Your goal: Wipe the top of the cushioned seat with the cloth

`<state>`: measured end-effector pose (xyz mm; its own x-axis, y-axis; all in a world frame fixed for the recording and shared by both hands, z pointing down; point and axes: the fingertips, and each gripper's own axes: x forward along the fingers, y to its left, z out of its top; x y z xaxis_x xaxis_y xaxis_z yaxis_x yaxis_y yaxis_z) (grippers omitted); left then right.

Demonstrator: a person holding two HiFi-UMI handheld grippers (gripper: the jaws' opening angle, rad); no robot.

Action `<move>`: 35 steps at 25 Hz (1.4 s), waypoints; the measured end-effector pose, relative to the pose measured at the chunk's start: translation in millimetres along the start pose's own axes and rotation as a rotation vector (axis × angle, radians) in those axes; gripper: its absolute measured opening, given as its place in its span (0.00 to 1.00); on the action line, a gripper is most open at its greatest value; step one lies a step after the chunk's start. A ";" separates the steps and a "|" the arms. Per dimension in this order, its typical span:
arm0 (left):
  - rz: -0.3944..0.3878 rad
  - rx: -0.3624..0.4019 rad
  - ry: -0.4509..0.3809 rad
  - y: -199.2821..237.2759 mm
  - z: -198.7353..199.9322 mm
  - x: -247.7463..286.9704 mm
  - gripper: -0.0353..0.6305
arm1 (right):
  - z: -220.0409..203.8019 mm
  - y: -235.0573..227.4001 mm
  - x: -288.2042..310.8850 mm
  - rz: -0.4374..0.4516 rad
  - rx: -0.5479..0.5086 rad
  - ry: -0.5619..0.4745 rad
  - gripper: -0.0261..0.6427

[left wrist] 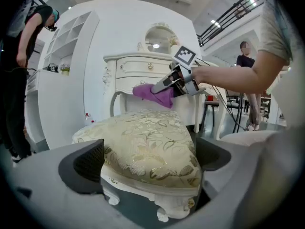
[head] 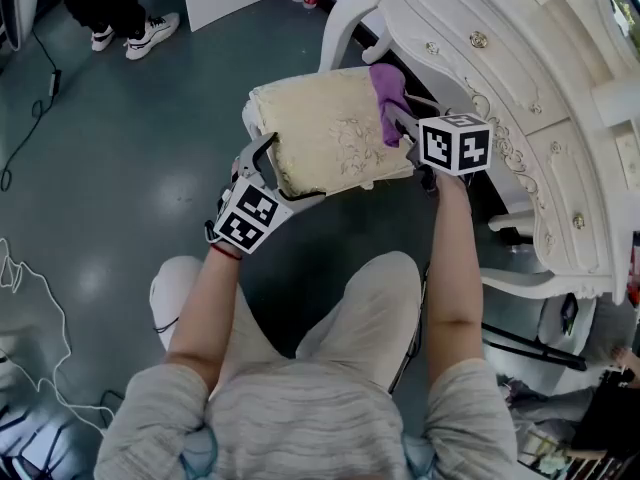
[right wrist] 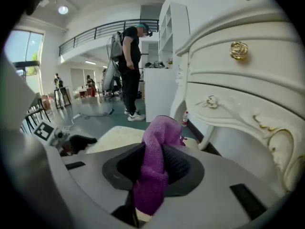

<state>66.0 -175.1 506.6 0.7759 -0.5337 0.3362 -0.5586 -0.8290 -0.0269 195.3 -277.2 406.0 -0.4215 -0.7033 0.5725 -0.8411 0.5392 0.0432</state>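
By the dresser (head: 520,58), the cushioned seat (head: 320,128) runs lengthwise from wide left claw (head: 272,168) to right claw (head: 400,123) pinching cloth (head: 388,98).

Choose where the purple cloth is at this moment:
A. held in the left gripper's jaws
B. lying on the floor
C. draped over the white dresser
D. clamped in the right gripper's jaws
D: the right gripper view shows the right gripper with its jaws closed on the purple cloth, and the head view shows it at the dresser-side edge of the cushioned seat.
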 end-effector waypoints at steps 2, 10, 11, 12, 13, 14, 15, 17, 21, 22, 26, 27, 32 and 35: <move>-0.001 0.000 -0.001 -0.3 0.2 -0.3 0.94 | -14.4 -27.2 -3.5 -0.078 -0.027 0.062 0.19; -0.003 -0.003 -0.001 0.6 0.9 1.9 0.94 | -65.1 -91.4 7.2 -0.250 -0.049 0.277 0.19; -0.004 -0.003 0.000 0.7 1.0 1.7 0.94 | -67.6 -92.5 9.4 -0.252 -0.049 0.290 0.19; -0.004 -0.002 0.001 0.9 1.2 1.4 0.94 | -69.4 -92.8 11.8 -0.251 -0.049 0.300 0.19; -0.005 -0.001 0.001 1.2 1.4 1.3 0.94 | -70.4 -92.8 13.9 -0.251 -0.047 0.306 0.19; -0.005 0.000 0.001 1.3 1.5 1.3 0.94 | -70.6 -92.6 15.6 -0.251 -0.044 0.307 0.19; -0.005 0.000 0.000 1.4 1.6 1.3 0.94 | -70.5 -91.9 16.9 -0.251 -0.040 0.306 0.19; -0.007 0.000 -0.001 1.3 1.4 1.6 0.94 | -70.3 -88.7 18.6 -0.249 -0.039 0.301 0.19; -0.007 -0.002 -0.002 0.4 1.4 1.7 0.94 | -68.5 -77.5 20.6 -0.242 -0.063 0.300 0.19; -0.007 -0.002 -0.002 0.4 1.6 1.8 0.94 | -67.7 -73.3 21.6 -0.236 -0.071 0.301 0.19; -0.007 -0.001 0.001 0.8 1.9 2.1 0.94 | -63.4 -51.6 26.4 -0.208 -0.096 0.303 0.19; -0.008 -0.001 0.002 0.7 1.8 2.2 0.94 | -62.5 -45.2 27.8 -0.201 -0.102 0.302 0.19; -0.009 0.000 0.002 0.5 1.0 2.2 0.94 | -56.6 -12.6 36.6 -0.170 -0.140 0.294 0.19; -0.007 -0.003 0.001 0.7 1.0 1.8 0.94 | -52.2 7.6 41.5 -0.140 -0.151 0.284 0.19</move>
<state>67.3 -176.9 506.2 0.7797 -0.5277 0.3372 -0.5538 -0.8324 -0.0221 189.1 -278.0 472.8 -0.1765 -0.6299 0.7563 -0.8158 0.5236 0.2457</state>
